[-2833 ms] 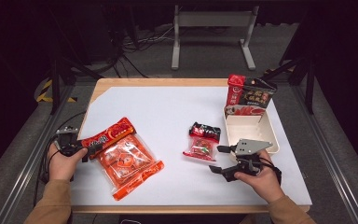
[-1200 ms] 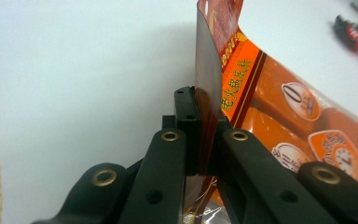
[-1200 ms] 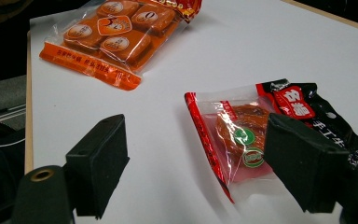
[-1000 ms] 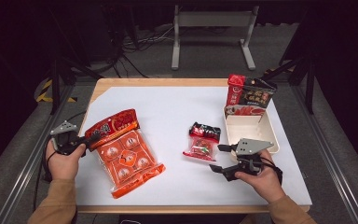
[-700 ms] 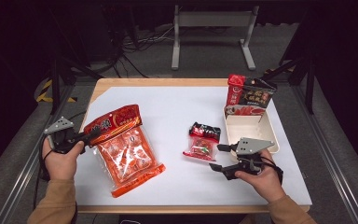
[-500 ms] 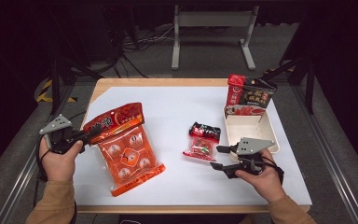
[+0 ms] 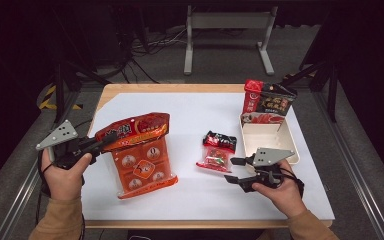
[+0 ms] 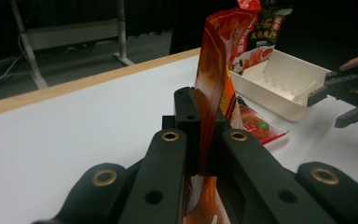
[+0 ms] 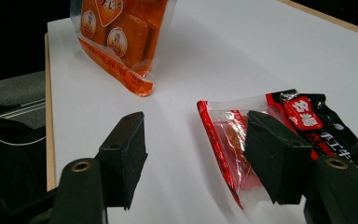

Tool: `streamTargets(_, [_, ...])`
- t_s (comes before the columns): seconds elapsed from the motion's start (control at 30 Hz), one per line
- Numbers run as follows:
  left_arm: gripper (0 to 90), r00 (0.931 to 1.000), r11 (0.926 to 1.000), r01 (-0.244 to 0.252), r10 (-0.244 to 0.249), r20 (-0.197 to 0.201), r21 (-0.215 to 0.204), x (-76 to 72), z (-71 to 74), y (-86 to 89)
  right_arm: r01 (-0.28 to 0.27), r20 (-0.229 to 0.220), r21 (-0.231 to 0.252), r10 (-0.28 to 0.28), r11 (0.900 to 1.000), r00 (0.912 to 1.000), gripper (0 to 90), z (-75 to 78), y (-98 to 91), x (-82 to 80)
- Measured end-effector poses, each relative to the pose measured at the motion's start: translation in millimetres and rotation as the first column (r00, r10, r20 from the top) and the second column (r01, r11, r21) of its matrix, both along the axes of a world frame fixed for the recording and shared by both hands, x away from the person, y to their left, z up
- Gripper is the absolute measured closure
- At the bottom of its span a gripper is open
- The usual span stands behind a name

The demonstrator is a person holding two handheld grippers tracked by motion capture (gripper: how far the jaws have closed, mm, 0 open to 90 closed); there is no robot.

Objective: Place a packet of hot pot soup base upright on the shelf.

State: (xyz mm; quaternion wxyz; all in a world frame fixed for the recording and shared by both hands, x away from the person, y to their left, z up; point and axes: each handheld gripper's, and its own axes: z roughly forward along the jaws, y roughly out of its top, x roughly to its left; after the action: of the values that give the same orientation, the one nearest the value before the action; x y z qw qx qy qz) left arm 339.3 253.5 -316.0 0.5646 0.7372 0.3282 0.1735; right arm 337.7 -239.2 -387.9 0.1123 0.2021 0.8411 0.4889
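Observation:
A large orange snack bag [image 7: 141, 159] hangs from its top edge, its bottom still touching the white table. My left gripper [image 7: 102, 142] is shut on that top edge; in the left gripper view the film [image 8: 219, 51] is pinched between the left gripper [image 8: 205, 135] pads. A small red-and-black packet [image 7: 216, 152] lies flat mid-table. My right gripper [image 7: 231, 170] sits low just right of it, open. Its jaws have just been closing a little, and nothing is pressed between them. In the right gripper view the packet [image 9: 228, 130] lies just ahead of the right gripper [image 9: 198, 154].
A white tray [image 7: 291, 146] stands at the right behind my right hand, with a red-and-black pouch [image 7: 267, 102] upright at its far end. The table's wooden edge [image 7: 180, 88] runs along the back. A metal stand is on the floor beyond.
My left hand has risen and lifted the bag's top edge, so the bag went from lying flat to hanging nearly upright. The right hand stayed put, its jaws a bit narrower.

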Motion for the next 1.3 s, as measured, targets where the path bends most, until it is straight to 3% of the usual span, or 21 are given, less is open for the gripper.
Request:
streamTargets(0.13, [90.0, 0.998, 0.9988, 0.048, -0.048, 0.041, 0.009, -7.9, 8.8, -8.5, -0.005, 0.0, -0.004, 0.005, 1.0, 1.0, 38.5, -0.1, 1.2, 0.1])
streamTargets(0.37, [90.0, 0.9926, 0.9957, 0.087, -0.089, 0.083, 0.03, -20.1, 21.1, -24.2, -0.01, 0.013, 0.005, 0.01, 0.9999, 0.9999, 38.4, 5.2, 2.7, -0.9])
streamTargets(0.7, [90.0, 0.9735, 0.984, 0.166, -0.174, 0.148, 0.065, -31.7, 32.7, -42.5, -0.027, 0.024, 0.026, 0.026, 0.9993, 0.9994, 37.3, 13.1, 6.9, 0.2])
streamTargets(0.97, [90.0, 0.9744, 0.9852, 0.164, -0.17, 0.148, 0.05, -27.9, 32.9, -46.3, -0.036, 0.038, 0.075, 0.033, 0.9965, 0.9987, 26.4, 21.4, 21.0, 8.7])
streamTargets(1.3, [90.0, 0.9612, 0.9762, 0.214, -0.217, 0.171, 0.037, -32.0, 41.6, -60.8, -0.061, 0.048, 0.115, 0.055, 0.9915, 0.9973, 21.1, 26.8, 40.0, 17.8])
